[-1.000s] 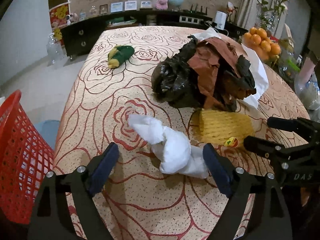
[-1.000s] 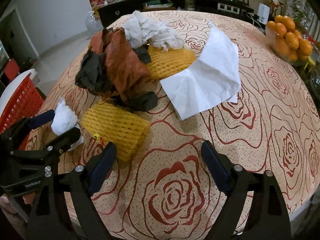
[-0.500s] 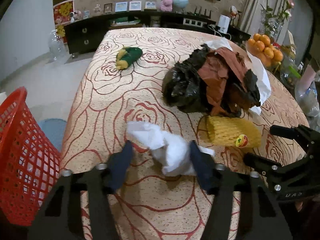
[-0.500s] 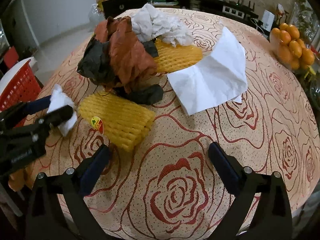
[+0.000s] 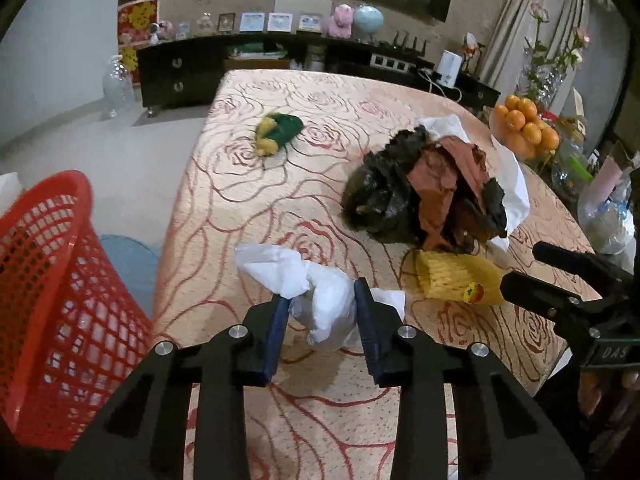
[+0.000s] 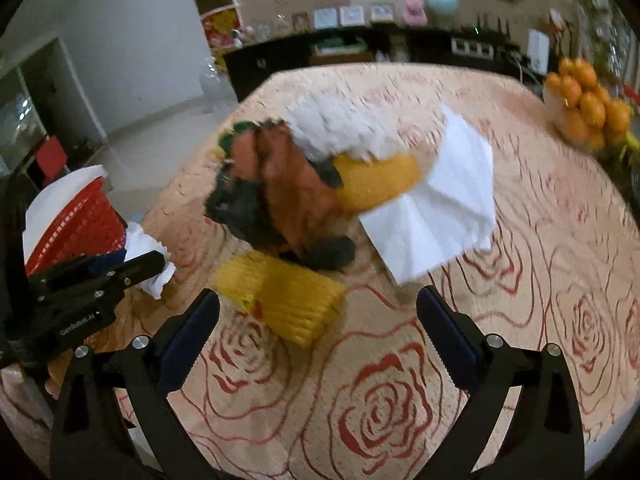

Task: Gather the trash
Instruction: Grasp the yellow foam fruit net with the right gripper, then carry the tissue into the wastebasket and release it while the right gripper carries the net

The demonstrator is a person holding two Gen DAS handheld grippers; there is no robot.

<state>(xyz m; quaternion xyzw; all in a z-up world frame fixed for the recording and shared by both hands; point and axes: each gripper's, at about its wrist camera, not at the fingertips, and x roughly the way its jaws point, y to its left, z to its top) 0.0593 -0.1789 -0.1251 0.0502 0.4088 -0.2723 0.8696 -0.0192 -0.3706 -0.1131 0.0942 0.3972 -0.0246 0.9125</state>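
The left gripper point(image 5: 322, 300) has just been closing, and its blue pads point(image 5: 276, 332) now press both sides of a crumpled white tissue point(image 5: 316, 296) near the table's point(image 5: 240, 184) left edge, one loose end sticking out to the upper left. The left wrist view alone shows the tissue squeezed between the pads; in the right wrist view only a tuft of it point(image 6: 150, 252) shows beyond the left gripper's point(image 6: 136, 264) black fingers. The right gripper point(image 6: 318, 312) stands wide open with nothing between its pads, just in front of a yellow foam net sleeve point(image 6: 292, 308) near the table's front edge; the left wrist view shows that sleeve point(image 5: 456, 280) with a small sticker, and the right gripper's point(image 5: 520, 268) fingers entering from the right. A pile of black and brown crumpled wrappers point(image 5: 424, 196) lies mid-table. Only the right wrist view, blurred, shows what lies behind the pile: a second yellow sleeve point(image 6: 376, 176), a fluffy white wad point(image 6: 340, 128) and a flat white paper sheet point(image 6: 436, 208). The left wrist view shows a green and yellow wrapper point(image 5: 280, 132) toward the far edge. A red basket point(image 5: 52, 288) stands off the table's left edge, and a bowl of oranges point(image 5: 524, 128) sits by the right edge.
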